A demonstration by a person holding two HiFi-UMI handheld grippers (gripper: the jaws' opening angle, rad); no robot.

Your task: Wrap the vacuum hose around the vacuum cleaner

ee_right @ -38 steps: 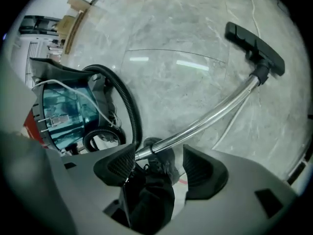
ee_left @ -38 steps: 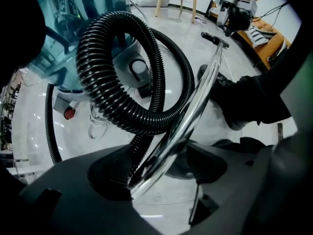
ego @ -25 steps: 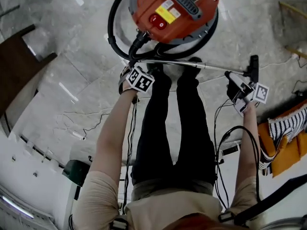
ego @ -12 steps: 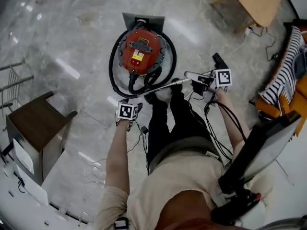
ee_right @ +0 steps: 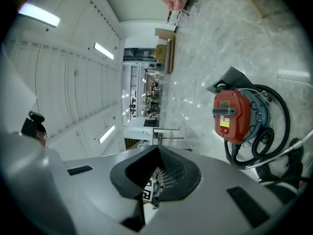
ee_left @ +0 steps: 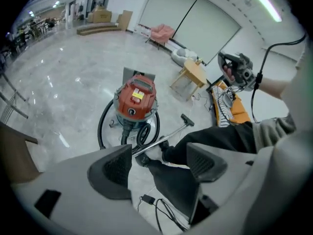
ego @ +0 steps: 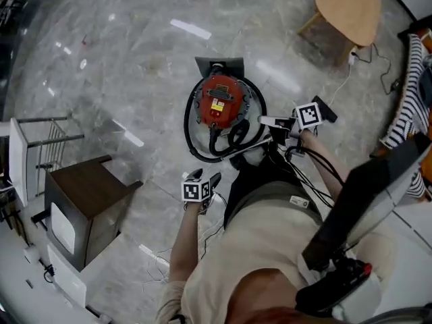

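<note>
The red vacuum cleaner (ego: 221, 100) stands on the marble floor with its black hose (ego: 196, 150) looped around its base. The metal wand (ego: 260, 140) lies on the floor by the person's feet. In the left gripper view the wand (ee_left: 164, 140) ends in a black floor nozzle (ee_left: 187, 120). My left gripper (ego: 206, 178) hangs well above the floor, near the person's legs, open and empty (ee_left: 159, 163). My right gripper (ego: 270, 122) is held high to the right of the vacuum. Its jaws are shut with nothing in them (ee_right: 156, 175). It looks across at the vacuum (ee_right: 229, 114).
A brown wooden cabinet (ego: 88, 204) stands at the left beside a white rack (ego: 27, 147). A light wooden table (ego: 347, 5) is at the upper right, with striped cloth (ego: 412, 79) and floor cables (ego: 364, 52) nearby. Black cables (ee_left: 164, 212) trail by the feet.
Both grippers have risen from the wand at floor level, and the view has pulled far back from the vacuum. The right gripper no longer touches the wand, which lies on the floor.
</note>
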